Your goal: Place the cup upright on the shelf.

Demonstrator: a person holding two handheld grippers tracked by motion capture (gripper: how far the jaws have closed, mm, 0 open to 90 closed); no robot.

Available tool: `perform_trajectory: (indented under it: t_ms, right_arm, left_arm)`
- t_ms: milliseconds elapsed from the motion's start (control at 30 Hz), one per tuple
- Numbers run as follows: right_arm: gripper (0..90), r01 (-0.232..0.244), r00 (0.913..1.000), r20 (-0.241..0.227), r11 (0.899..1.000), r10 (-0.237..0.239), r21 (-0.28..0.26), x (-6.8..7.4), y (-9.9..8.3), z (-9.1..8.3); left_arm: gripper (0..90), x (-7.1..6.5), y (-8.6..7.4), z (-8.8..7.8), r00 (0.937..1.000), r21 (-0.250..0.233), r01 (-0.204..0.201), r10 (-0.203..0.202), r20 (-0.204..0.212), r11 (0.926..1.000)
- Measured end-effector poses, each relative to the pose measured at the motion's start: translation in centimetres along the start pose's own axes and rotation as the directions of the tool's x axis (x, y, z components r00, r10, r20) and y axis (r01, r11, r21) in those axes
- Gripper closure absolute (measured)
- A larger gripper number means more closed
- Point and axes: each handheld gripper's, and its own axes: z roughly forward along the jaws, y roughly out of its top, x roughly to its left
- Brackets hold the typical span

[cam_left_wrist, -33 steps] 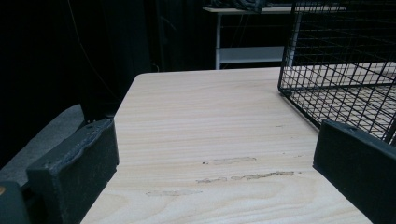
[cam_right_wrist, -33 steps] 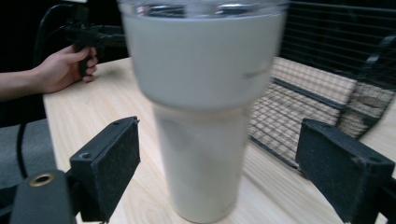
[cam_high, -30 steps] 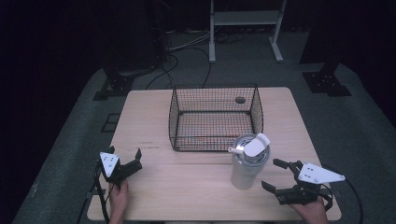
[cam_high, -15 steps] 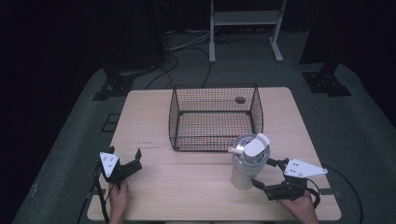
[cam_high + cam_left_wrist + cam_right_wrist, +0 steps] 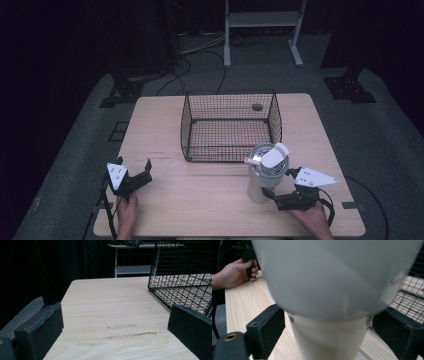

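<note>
Inspecting from the high view, I find the cup point(image 5: 264, 172) upright on the table point(image 5: 200, 200), just in front of the basket's point(image 5: 230, 125) near right corner, its white lid point(image 5: 274, 155) flipped up. My right gripper point(image 5: 272, 192) sits at the cup's base. In the right gripper view its jaws stand wide, one on each side of the cup's point(image 5: 329, 337) narrow lower part, with gaps visible on both sides; nothing is clamped. My left gripper point(image 5: 142, 172) rests near the table's left front, well apart from the cup. In the left gripper view its jaws are spread wide over bare wood, holding nothing, with the basket point(image 5: 185, 272) ahead at right.
</note>
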Motion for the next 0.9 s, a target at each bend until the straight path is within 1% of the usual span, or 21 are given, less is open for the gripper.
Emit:
perform_trajectory:
  t_ms: [67,233,567,833,900]
  right_arm:
    - [9.0,0.0,1.0,0.003,1.0,0.0,-0.016,0.0,0.0,0.4]
    - [7.7,0.007,0.9999,0.011,1.0,-0.007,-0.026,0.1,-0.1,1.1]
    - [6.4,0.014,0.9998,0.015,0.999,-0.014,-0.044,0.1,-0.1,2.0]
    - [5.6,0.01,0.9997,0.022,0.998,-0.009,-0.064,0.3,0.0,2.9]
    - [5.6,0.019,0.9996,0.024,0.998,-0.018,-0.066,0.3,0.0,3.0]
  left_arm:
    - [0.0,0.0,0.0,0.0,1.0,0.0,0.001,-0.001,0.0,1.0]
    - [0.0,0.0,0.0,0.0,1.0,-0.001,0.002,-0.002,0.001,1.0]
    - [0.0,0.0,0.0,0.0,1.0,-0.002,0.003,-0.003,0.002,1.0]
    - [0.0,0.0,0.0,0.0,1.0,-0.005,0.004,-0.004,0.004,1.0]
    - [0.0,0.0,0.0,0.0,1.0,-0.005,0.005,-0.005,0.004,1.0]
